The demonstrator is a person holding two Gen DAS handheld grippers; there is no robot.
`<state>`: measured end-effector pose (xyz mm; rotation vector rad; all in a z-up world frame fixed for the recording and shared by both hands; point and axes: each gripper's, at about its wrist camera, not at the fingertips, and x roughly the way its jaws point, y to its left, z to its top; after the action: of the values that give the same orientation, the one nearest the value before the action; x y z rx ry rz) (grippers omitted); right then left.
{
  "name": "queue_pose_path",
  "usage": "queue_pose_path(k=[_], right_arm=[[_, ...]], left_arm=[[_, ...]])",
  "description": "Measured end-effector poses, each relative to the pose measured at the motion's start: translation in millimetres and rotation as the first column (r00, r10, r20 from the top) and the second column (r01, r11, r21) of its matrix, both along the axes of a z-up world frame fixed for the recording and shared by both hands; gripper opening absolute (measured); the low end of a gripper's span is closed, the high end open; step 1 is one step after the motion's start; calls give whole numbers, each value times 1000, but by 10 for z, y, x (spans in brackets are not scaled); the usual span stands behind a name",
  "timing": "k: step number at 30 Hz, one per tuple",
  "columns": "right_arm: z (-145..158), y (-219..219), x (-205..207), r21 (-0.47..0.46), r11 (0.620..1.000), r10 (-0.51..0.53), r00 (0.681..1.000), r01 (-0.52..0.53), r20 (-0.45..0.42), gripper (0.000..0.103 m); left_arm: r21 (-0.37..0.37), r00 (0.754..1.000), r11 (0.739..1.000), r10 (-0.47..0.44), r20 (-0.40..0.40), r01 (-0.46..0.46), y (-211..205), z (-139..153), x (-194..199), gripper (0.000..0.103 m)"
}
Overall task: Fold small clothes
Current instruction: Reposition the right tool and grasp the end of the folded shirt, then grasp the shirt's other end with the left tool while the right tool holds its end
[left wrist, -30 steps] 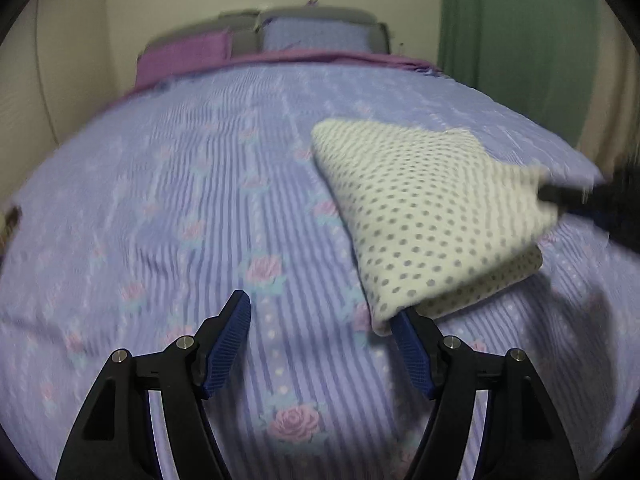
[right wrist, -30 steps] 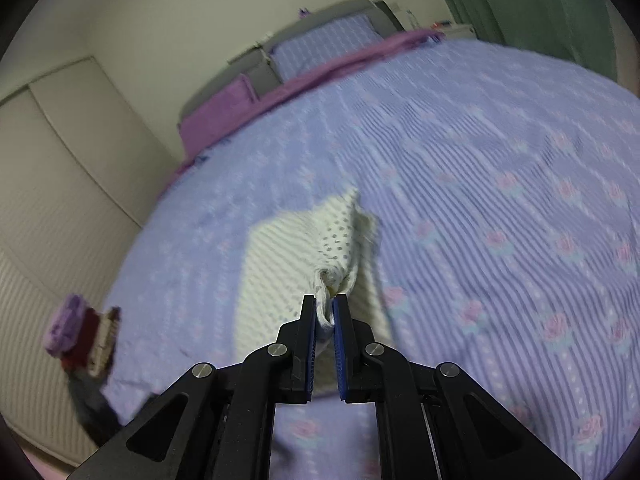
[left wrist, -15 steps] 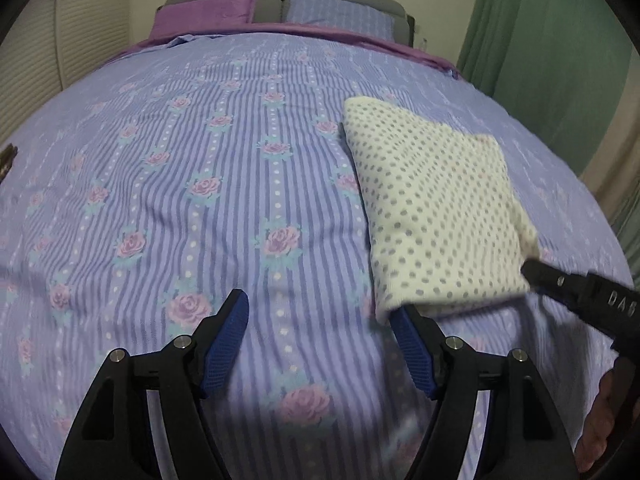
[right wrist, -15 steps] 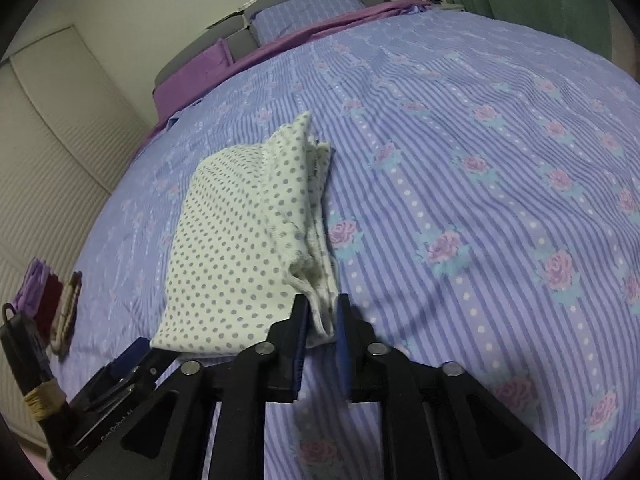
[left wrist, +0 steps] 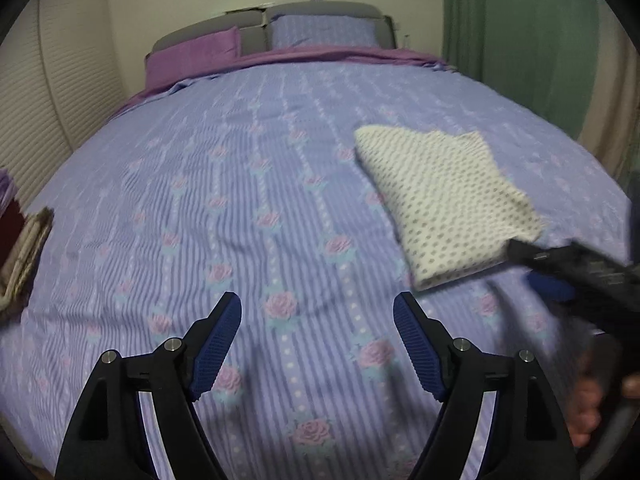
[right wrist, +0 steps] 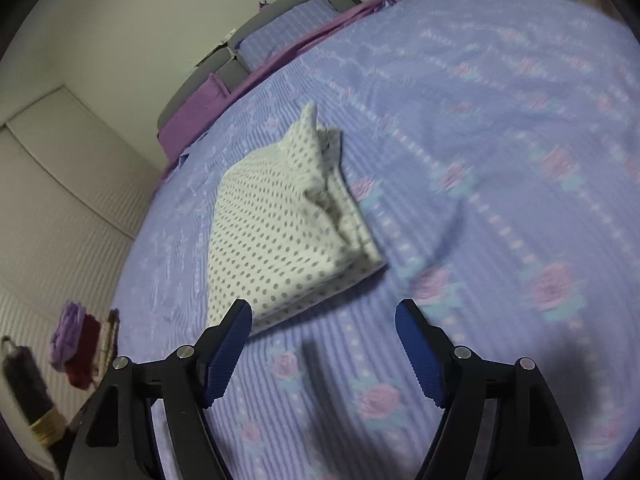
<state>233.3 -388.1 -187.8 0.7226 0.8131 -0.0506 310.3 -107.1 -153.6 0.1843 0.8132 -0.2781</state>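
A folded cream garment with grey dots (left wrist: pixel 444 200) lies on the purple floral bedspread (left wrist: pixel 240 208), right of centre in the left wrist view. In the right wrist view the garment (right wrist: pixel 288 232) lies just ahead and left of the fingers. My left gripper (left wrist: pixel 318 344) is open and empty, above bare bedspread, left of and nearer than the garment. My right gripper (right wrist: pixel 324 348) is open and empty, just short of the garment's near edge. It also shows in the left wrist view (left wrist: pixel 560 268) at the right, next to the garment's near corner.
Pillows and a grey headboard (left wrist: pixel 280 28) stand at the far end of the bed. A green curtain (left wrist: pixel 520 40) hangs at the right. A stack of folded clothes (right wrist: pixel 80 348) sits at the bed's left edge, by a white slatted wall.
My right gripper has opened and let go of the garment, which now lies flat on the bed. Both grippers have pulled back a little from it.
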Motion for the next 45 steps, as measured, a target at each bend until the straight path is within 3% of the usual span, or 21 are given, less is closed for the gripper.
queue_pose_path(k=[11, 17, 22, 27, 34, 38, 40, 45], right_arm=[[-86, -71, 390, 85, 988, -136, 988, 129, 78, 75], [-86, -174, 471, 161, 968, -212, 972, 193, 105, 73], [-93, -216, 511, 139, 953, -283, 956, 271, 75, 56], [-50, -291, 558, 102, 955, -286, 957, 279, 56, 39], [-114, -337, 500, 88, 965, -251, 966, 246, 56, 37], [-121, -341, 531, 76, 969, -239, 969, 235, 57, 37], [-106, -331, 567, 47, 973, -228, 972, 226, 56, 37], [-67, -329, 606, 30, 977, -214, 976, 213, 41, 37]], left_arm=[[-21, 998, 998, -63, 9, 63, -75, 4, 263, 80], [-90, 988, 985, -150, -33, 146, -195, -36, 524, 80], [-153, 973, 968, -214, -89, 199, -366, -36, 796, 79], [-196, 953, 949, -276, -124, 249, -593, -71, 1037, 79], [-300, 937, 932, -274, -218, 203, -736, -267, 1425, 78], [-345, 922, 921, -280, -267, 180, -806, -403, 1587, 72], [-341, 919, 920, -293, -264, 195, -853, -417, 1604, 56], [-312, 923, 920, -314, -221, 238, -935, -341, 1507, 35]])
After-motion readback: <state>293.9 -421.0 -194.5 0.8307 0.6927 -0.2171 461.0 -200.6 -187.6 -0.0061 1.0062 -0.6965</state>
